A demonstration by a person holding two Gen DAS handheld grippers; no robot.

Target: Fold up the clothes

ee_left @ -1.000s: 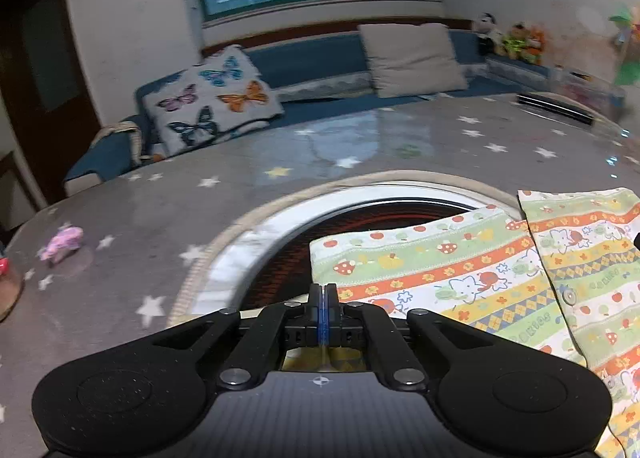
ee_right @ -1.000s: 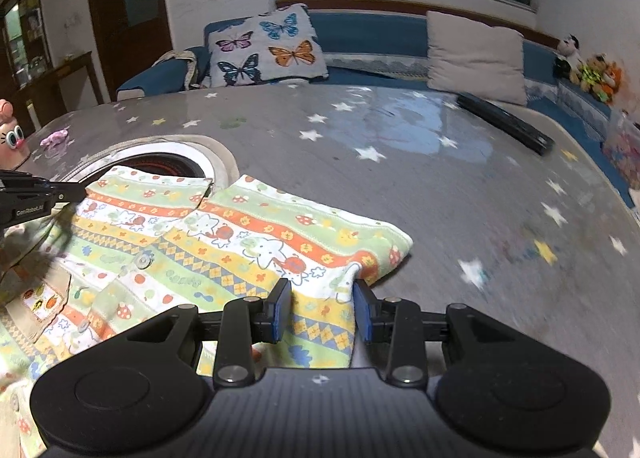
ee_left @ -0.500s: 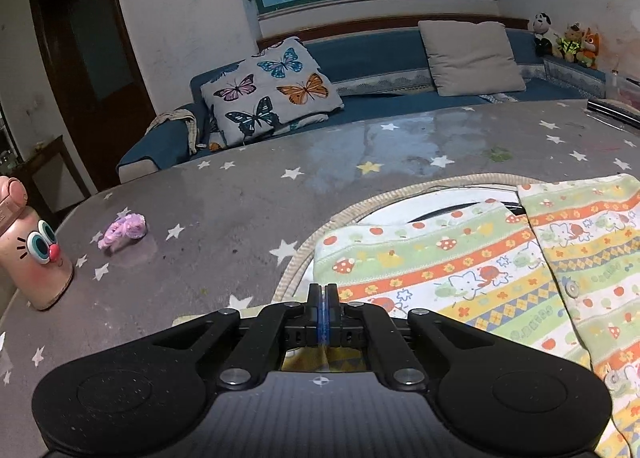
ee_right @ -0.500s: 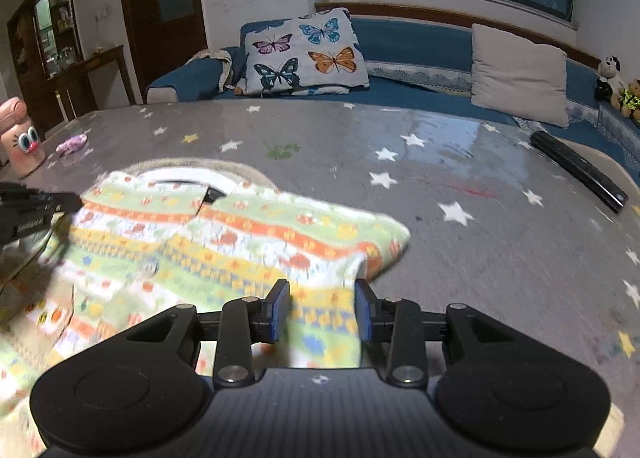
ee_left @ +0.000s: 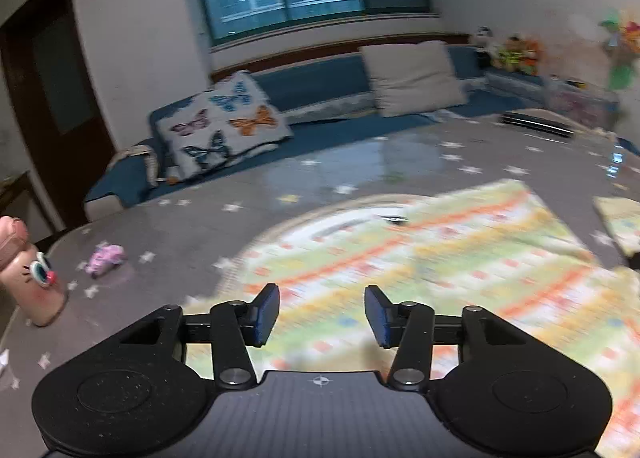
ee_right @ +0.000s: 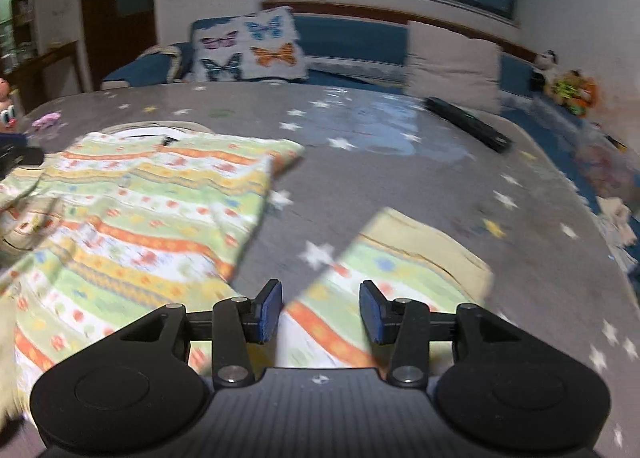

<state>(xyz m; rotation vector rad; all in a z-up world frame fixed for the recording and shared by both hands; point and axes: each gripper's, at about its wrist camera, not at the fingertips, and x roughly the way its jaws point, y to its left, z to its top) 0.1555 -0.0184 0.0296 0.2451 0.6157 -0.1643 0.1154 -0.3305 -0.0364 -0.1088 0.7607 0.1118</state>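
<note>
A small garment (ee_left: 440, 258) with green, orange and yellow stripes lies spread on the grey star-print table (ee_left: 200, 225). My left gripper (ee_left: 322, 314) hovers over its near edge. Its jaws are opening and the blue pads press on nothing; the cloth lies below them. In the right wrist view the garment's body (ee_right: 140, 217) lies to the left and a folded striped flap (ee_right: 400, 270) lies under my right gripper (ee_right: 320, 312). That gripper's jaws are opening too, with the flap seen between the pads but not pinched. The left gripper's tip (ee_right: 20, 155) shows at the left edge.
A pink figure-shaped cup (ee_left: 32, 278) and a small pink object (ee_left: 106, 258) sit at the table's left. A long black bar (ee_right: 468, 123) lies at the far right. A round inset (ee_left: 340, 221) shows under the garment. A blue sofa with a butterfly cushion (ee_left: 224, 129) stands behind.
The left jaws went from shut to open and let the cloth edge go. The right jaws widened off the fold they held. Both grippers pulled back, and both views are now motion-blurred.
</note>
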